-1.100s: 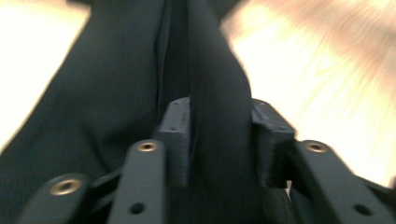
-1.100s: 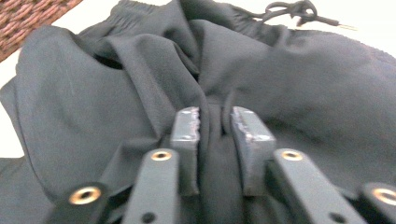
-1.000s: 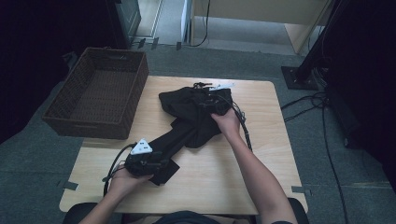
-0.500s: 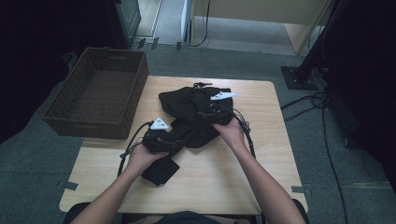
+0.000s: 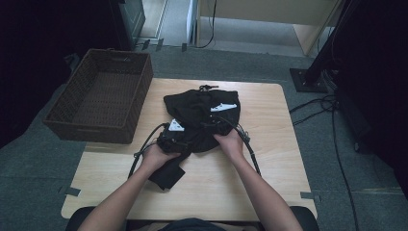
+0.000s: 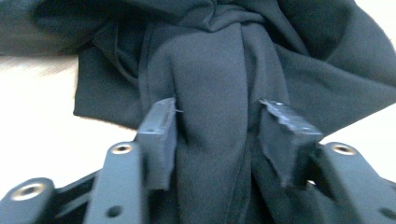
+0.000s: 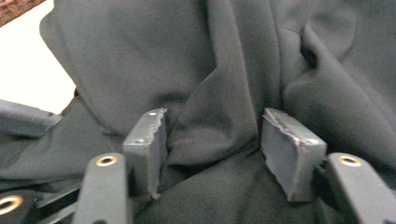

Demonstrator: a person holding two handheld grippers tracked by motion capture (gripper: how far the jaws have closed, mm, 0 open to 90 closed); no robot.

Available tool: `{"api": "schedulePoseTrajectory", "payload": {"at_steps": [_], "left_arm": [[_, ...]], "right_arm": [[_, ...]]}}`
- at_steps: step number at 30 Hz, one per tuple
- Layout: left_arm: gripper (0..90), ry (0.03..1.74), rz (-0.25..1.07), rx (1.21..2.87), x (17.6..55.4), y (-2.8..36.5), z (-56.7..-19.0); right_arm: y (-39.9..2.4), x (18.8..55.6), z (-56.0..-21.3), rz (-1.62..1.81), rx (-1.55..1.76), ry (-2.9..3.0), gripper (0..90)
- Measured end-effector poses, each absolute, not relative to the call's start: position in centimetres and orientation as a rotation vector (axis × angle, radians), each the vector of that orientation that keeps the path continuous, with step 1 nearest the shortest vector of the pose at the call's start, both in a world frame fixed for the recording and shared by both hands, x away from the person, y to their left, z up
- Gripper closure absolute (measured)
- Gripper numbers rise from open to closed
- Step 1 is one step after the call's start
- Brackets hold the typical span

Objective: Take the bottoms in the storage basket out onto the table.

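My left tongs [image 6: 217,135] sit half open around a thick fold of the black garment [image 5: 202,113]; the jaws have just been closing, with cloth bunched between them, the left pad touching it. My right tongs [image 7: 212,140] are likewise half open over a ridge of the fabric, also just closing, not clearly pinching. The garment lies bundled mid-desk [image 5: 269,192], partly gathered, I judge. Beyond, the wicker basket [image 5: 101,96] stands unfilled, so stowing remains.

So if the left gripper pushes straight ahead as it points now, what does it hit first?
The black garment: a bunched fold already sits between the left gripper jaws, with more cloth piled right behind it.
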State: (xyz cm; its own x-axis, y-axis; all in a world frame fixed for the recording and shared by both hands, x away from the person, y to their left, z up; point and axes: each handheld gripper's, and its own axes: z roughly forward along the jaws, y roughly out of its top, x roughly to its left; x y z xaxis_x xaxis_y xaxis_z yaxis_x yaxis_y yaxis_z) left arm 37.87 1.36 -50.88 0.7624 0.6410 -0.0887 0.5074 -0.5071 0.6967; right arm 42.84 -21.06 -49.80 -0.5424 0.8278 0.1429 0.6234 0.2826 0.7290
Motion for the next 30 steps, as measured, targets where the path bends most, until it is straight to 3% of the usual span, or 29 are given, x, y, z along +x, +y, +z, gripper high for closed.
{"api": "schedulePoseTrajectory", "payload": {"at_steps": [4, 6, 7, 8, 15, 26, 28, 30], "left_arm": [[63.3, 0.858, 0.204, 2.182, 37.4, 1.8, -51.2], [76.8, 0.879, 0.17, 2.169, 37.4, 1.8, -51.2], [76.8, 0.87, 0.17, 2.183, 37.3, 1.7, -51.1], [81.9, 0.863, 0.183, 2.196, 37.2, 1.6, -50.9], [83.2, 0.83, 0.1, 2.264, 34.7, 3.1, -49.7], [82.6, 0.863, 0.001, 2.276, 29.6, 7.0, -49.3], [72.0, 0.89, 0.038, 2.248, 29.2, 7.4, -49.3], [68.0, 0.908, 0.074, 2.209, 29.3, 7.8, -49.0]], "right_arm": [[-21.2, 43.3, -50.4, 1.128, 1.372, 2.279, 56.9], [-21.1, 43.6, -50.3, 1.091, 1.379, 2.278, 75.2], [-21.1, 43.6, -50.3, 1.091, 1.379, 2.278, 75.2], [-21.1, 43.8, -49.8, 1.079, 1.403, 2.275, 82.5], [-21.7, 44.9, -47.6, 1.061, 1.383, 2.2, 83.8], [-22.4, 48.5, -47.8, 0.984, 1.445, 2.175, 83.5], [-22.4, 49.1, -48.5, 0.978, 1.46, 2.201, 82.2], [-22.1, 49.2, -49.0, 0.962, 1.445, 2.23, 78.9]]}}
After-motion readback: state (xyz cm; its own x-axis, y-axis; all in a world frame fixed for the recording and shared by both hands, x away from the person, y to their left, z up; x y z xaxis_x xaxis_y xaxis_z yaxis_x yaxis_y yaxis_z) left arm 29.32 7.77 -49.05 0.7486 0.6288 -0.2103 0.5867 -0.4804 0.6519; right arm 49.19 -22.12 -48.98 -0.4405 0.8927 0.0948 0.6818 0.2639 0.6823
